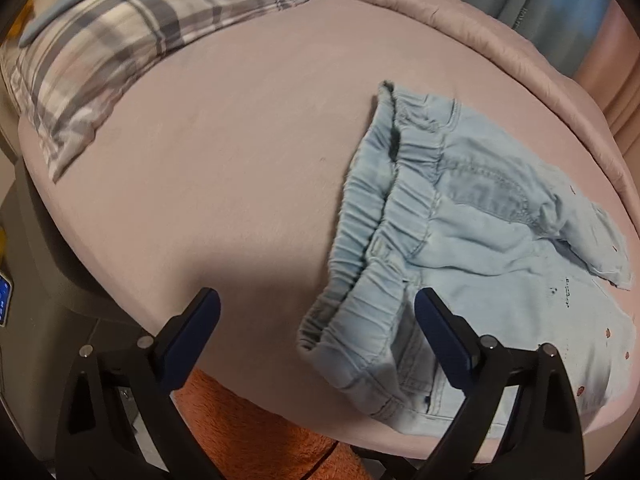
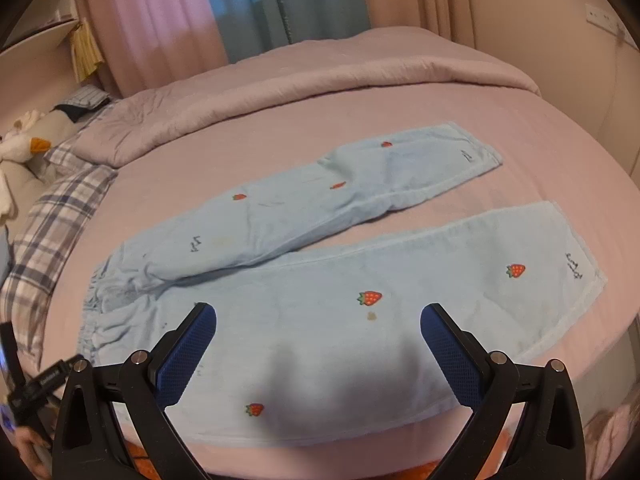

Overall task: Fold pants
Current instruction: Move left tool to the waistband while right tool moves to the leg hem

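- Covering the bed (image 2: 520,128) is a pink sheet, with a rumpled pink quilt (image 2: 280,92) pushed to the far side and a plaid pillow (image 1: 120,40) at the head; pink and blue curtains (image 2: 248,8) hang behind, and an orange fuzzy rug (image 1: 248,436) shows below the mattress edge.
- The left gripper (image 1: 316,312) hangs over the near edge with its jaws spread wide, gripping nothing; the elastic waistband (image 1: 360,280) lies between and beneath the blue pads, and I cannot tell if the right-hand pad brushes it.
- The right gripper (image 2: 318,328) is likewise wide open above the nearer leg, holding nothing.
- The light-blue pants (image 2: 360,264) lie flat on the sheet, legs splayed apart in a V, dotted with strawberries (image 2: 370,298); the waistband is bunched and partly turned over.
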The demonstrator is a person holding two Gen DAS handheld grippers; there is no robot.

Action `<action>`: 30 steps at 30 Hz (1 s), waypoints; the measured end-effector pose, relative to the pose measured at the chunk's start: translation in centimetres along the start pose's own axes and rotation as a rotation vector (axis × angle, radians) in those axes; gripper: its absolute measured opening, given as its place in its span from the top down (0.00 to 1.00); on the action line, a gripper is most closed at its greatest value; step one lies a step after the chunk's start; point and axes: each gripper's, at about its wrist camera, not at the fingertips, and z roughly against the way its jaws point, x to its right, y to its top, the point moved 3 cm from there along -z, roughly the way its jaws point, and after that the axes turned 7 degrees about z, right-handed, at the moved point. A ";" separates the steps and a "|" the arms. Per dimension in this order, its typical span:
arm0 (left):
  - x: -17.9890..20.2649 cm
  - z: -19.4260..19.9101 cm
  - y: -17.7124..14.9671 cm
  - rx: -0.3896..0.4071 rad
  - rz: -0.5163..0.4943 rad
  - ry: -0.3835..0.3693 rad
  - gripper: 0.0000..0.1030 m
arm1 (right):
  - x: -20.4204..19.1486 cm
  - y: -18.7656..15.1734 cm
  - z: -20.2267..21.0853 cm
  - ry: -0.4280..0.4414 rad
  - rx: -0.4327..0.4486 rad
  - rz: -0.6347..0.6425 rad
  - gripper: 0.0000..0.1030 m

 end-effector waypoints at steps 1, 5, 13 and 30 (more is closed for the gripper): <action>-0.1 -0.2 -0.1 -0.008 0.007 -0.008 0.08 | 0.1 0.0 -0.1 -0.002 -0.003 -0.003 0.01; -0.3 -0.6 -0.1 -0.029 0.030 -0.034 0.14 | 0.2 -0.1 -0.3 -0.010 -0.009 -0.005 0.01; -0.1 -0.7 -0.3 -0.027 0.026 -0.058 0.19 | 0.3 -0.3 -0.6 -0.023 -0.021 -0.007 0.01; 0.0 1.9 1.3 0.036 0.143 -0.225 0.90 | 9.4 -0.7 -0.2 -0.153 -0.028 -0.226 0.01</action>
